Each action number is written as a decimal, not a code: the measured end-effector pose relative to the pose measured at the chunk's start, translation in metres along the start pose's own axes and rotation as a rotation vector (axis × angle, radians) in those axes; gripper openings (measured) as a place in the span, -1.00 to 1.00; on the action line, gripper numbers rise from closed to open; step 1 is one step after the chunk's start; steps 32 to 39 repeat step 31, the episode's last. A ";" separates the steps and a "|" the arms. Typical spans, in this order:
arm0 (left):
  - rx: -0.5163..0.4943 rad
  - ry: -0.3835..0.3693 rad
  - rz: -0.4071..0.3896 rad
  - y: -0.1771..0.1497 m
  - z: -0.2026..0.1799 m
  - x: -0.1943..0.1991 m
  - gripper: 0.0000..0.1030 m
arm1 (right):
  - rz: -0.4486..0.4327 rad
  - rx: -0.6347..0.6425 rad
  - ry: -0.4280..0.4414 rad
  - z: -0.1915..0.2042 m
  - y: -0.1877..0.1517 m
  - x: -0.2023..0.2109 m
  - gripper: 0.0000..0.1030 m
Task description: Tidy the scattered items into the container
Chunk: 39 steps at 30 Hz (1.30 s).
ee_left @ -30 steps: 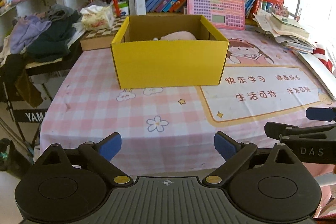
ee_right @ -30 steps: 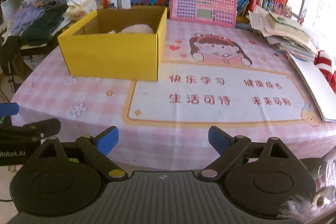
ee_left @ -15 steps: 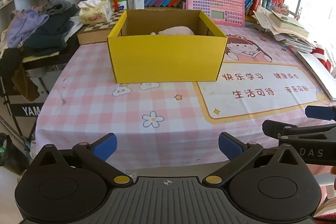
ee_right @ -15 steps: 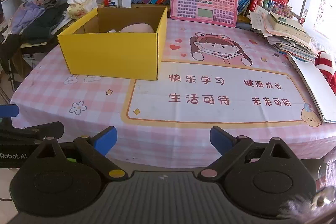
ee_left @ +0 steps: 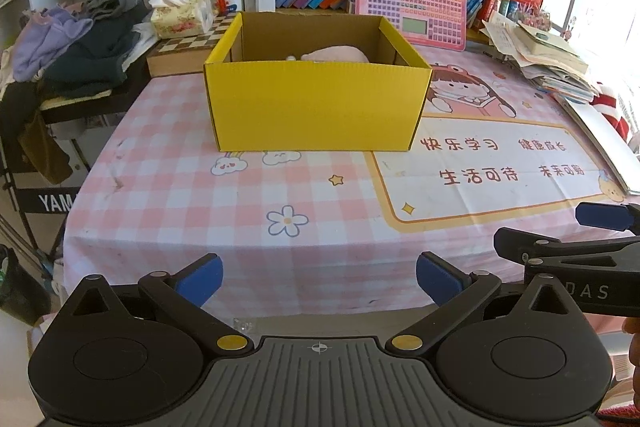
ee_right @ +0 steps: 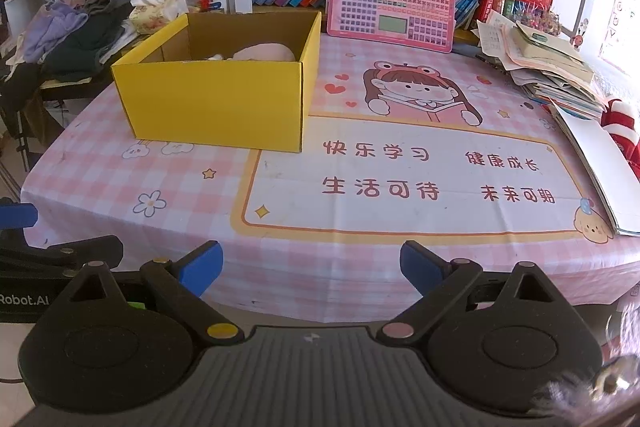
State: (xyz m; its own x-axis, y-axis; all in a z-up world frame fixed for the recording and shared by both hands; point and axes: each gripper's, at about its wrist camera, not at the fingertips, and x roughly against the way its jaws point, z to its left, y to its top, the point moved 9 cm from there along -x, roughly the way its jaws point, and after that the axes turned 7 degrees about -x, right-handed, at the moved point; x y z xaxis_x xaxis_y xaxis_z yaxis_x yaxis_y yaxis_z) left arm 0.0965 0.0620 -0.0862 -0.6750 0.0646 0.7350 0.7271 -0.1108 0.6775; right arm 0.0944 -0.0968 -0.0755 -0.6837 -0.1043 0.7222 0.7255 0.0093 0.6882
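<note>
A yellow cardboard box (ee_left: 316,107) (ee_right: 216,103) stands open-topped on the pink checked tablecloth (ee_left: 240,203), toward the far left of the table. A pale pink soft item (ee_left: 336,55) (ee_right: 264,51) lies inside it, mostly hidden by the front wall. My left gripper (ee_left: 319,275) hovers at the table's near edge, open with nothing between its blue pads. My right gripper (ee_right: 311,263) hangs beside it to the right, also open and holding nothing. No loose item shows on the cloth between the grippers and the box.
A pink keypad learning board (ee_right: 392,5) leans against shelved books behind the box. Stacked papers and books (ee_right: 548,67) and a red-and-white plush (ee_right: 620,123) crowd the right edge. A clothes pile (ee_left: 80,47), tissue box (ee_left: 182,15) and chessboard box (ee_left: 180,55) sit left.
The left gripper's jaws have spread slightly wider. Neither hand has shifted, and the box stays where it was.
</note>
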 end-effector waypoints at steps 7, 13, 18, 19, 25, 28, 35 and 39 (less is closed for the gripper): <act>0.004 0.004 -0.007 0.001 -0.001 0.004 1.00 | 0.000 0.005 0.007 0.000 0.000 0.002 0.87; 0.009 0.000 -0.004 0.000 -0.002 0.004 1.00 | 0.000 0.003 0.007 0.000 0.000 0.002 0.87; 0.020 -0.014 0.005 -0.002 -0.004 0.003 1.00 | 0.002 0.002 0.008 -0.002 -0.001 0.002 0.88; 0.023 -0.016 0.007 -0.002 -0.005 0.002 1.00 | 0.002 0.001 0.008 -0.002 -0.002 0.002 0.87; 0.031 -0.022 0.009 -0.002 -0.006 0.001 1.00 | 0.003 -0.001 0.010 -0.005 -0.002 0.002 0.87; 0.034 -0.021 0.007 -0.001 -0.008 0.000 1.00 | 0.004 -0.001 0.010 -0.005 -0.002 0.002 0.88; 0.036 -0.018 0.005 -0.001 -0.009 0.000 1.00 | 0.008 0.000 0.015 -0.007 -0.001 0.001 0.88; 0.036 -0.018 0.005 -0.001 -0.009 0.000 1.00 | 0.008 0.000 0.015 -0.007 -0.001 0.001 0.88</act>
